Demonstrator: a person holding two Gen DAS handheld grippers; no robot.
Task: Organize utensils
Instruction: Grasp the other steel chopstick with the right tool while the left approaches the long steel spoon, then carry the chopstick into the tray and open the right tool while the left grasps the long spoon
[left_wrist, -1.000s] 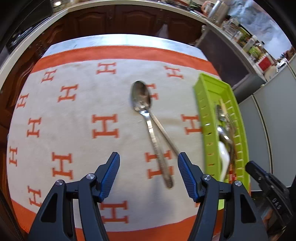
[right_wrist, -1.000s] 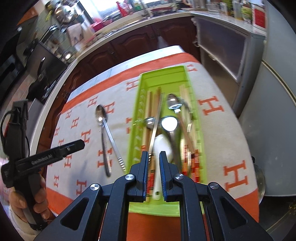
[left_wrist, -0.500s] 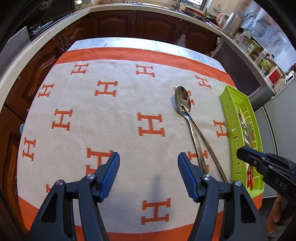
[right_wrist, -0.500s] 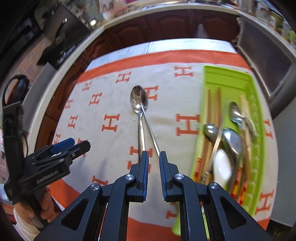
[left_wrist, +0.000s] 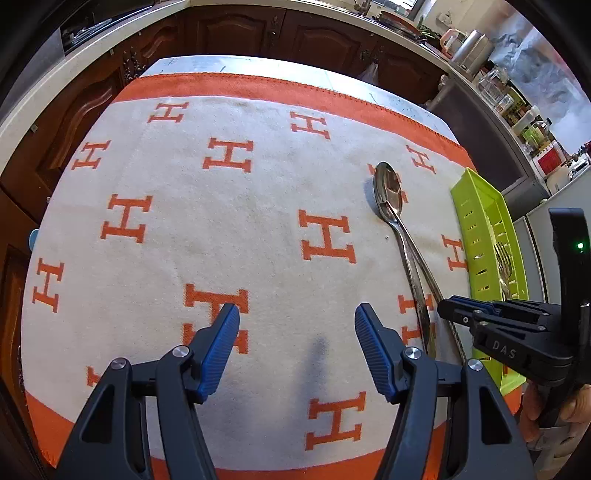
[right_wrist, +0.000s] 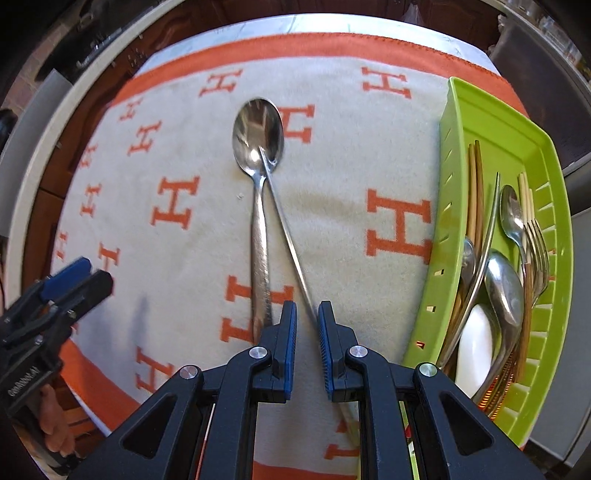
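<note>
A large steel spoon (right_wrist: 258, 133) lies on the H-patterned cloth. A thin steel utensil (right_wrist: 288, 236) rests its tip in the spoon's bowl and angles away to the right. My right gripper (right_wrist: 306, 332) hangs above the handle ends and points down. Its jaws are nearly shut, with a narrow gap and nothing gripped; the thin handle shows on the cloth through the gap. The left gripper (left_wrist: 297, 347) stands open over bare cloth, left of the spoon (left_wrist: 388, 188). The green tray (right_wrist: 458, 110) on the right holds chopsticks, spoons and forks.
The cloth (left_wrist: 221, 240) covers a small table with dark cabinets and a counter behind it. The tray (left_wrist: 476, 206) sits at the cloth's right edge, near a grey appliance. A hand (left_wrist: 554, 413) holds the right gripper (left_wrist: 454, 310).
The right gripper came off the tray, moved left and sank over the two handles. The left gripper drifted left, so the spoon now lies to its right.
</note>
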